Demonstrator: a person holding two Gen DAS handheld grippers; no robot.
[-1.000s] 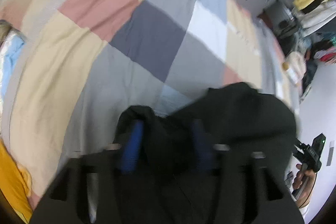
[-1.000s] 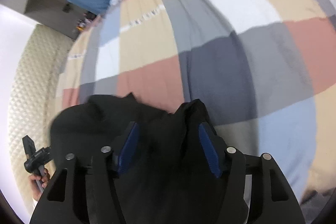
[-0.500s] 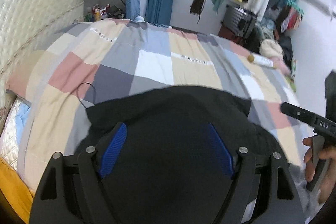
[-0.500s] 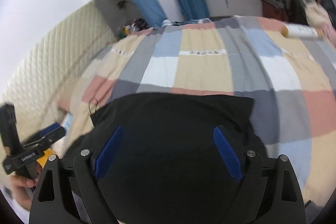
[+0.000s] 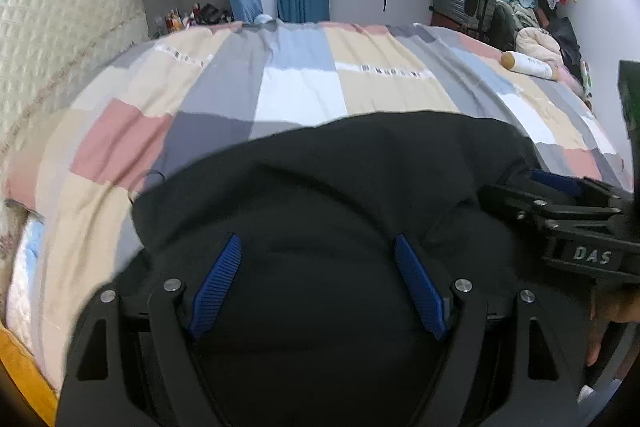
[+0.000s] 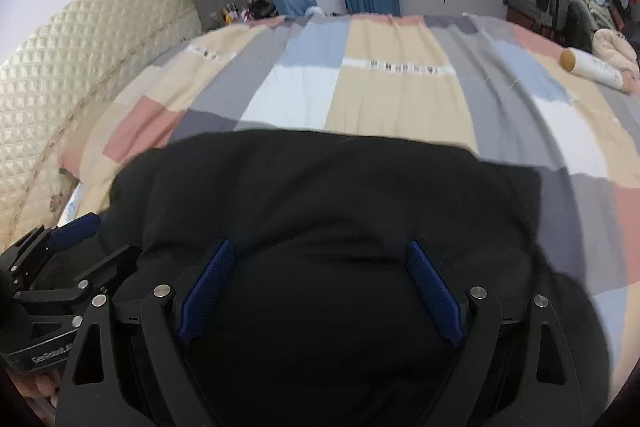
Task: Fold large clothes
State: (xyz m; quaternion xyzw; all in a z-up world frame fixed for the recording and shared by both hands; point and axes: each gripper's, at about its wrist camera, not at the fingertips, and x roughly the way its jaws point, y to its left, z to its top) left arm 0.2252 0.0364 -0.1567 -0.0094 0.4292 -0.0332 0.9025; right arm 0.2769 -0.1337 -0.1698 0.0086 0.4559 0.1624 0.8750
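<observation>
Garment: black garment (image 5: pixel 360 187) lies bunched on the patchwork quilt (image 5: pixel 300 95)
Left gripper (image 5: pixel 316 287): jaws apart above it
Right gripper (image 6: pixel 320 291): jaws apart too
Handling: soft, floppy, probably light; pinch corners or edges

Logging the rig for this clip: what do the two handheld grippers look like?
Both are matte black plastic frames with silver screws. The left gripper and right gripper each carry two ribbed blue finger pads. White "DAS" lettering marks the right one's side. No cables show.
</observation>
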